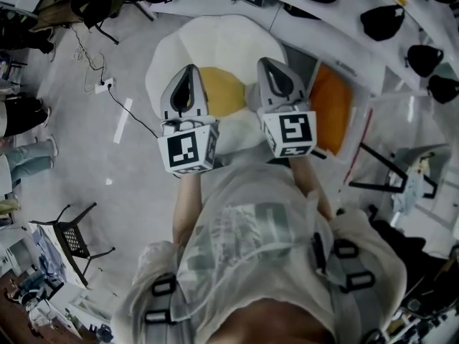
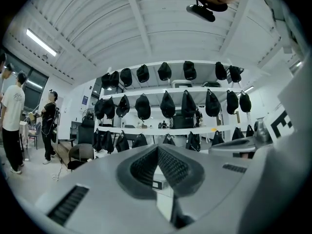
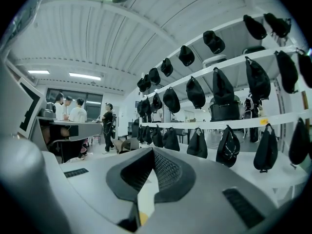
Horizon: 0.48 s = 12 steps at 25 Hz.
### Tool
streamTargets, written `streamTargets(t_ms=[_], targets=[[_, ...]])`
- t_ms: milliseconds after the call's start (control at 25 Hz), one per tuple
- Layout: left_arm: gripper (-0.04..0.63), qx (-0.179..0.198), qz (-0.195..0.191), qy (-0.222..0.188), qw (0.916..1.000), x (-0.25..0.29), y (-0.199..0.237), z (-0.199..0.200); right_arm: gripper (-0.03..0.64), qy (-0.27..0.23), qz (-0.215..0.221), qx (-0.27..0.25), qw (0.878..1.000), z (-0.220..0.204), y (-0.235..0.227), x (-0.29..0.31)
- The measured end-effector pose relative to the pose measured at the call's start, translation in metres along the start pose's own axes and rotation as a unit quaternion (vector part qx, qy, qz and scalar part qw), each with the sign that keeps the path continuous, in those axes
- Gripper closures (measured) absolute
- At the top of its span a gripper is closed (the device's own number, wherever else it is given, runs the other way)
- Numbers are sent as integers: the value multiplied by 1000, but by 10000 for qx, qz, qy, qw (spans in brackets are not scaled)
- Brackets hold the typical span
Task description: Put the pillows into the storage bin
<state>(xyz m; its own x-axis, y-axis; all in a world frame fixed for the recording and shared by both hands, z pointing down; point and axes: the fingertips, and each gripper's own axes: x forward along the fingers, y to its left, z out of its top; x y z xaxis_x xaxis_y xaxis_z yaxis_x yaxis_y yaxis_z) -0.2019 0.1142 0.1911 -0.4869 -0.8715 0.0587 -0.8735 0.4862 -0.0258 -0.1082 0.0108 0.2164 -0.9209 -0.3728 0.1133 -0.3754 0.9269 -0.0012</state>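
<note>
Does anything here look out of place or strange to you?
Nothing looks spilled or broken. The one oddity: an egg pillow, white with a yellow middle, is spread out under the left gripper and right gripper, outside the bin, where an orange pillow seems to sit.

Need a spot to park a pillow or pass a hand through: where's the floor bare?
Bare floor lies left of the fried-egg pillow, past the black cable, down to the black chair. The right is crowded: storage bin with the orange pillow, a black stand, a shelf of black bags.
</note>
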Motion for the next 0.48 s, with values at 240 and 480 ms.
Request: streamTargets(t_ms=[240, 480], targets=[[589, 62, -79, 43, 9999, 6, -12, -3, 608, 49, -40, 21, 10000, -7, -9, -2], [589, 34, -71, -25, 10000, 8, -12, -1, 609, 46, -31, 21, 10000, -6, -12, -1]])
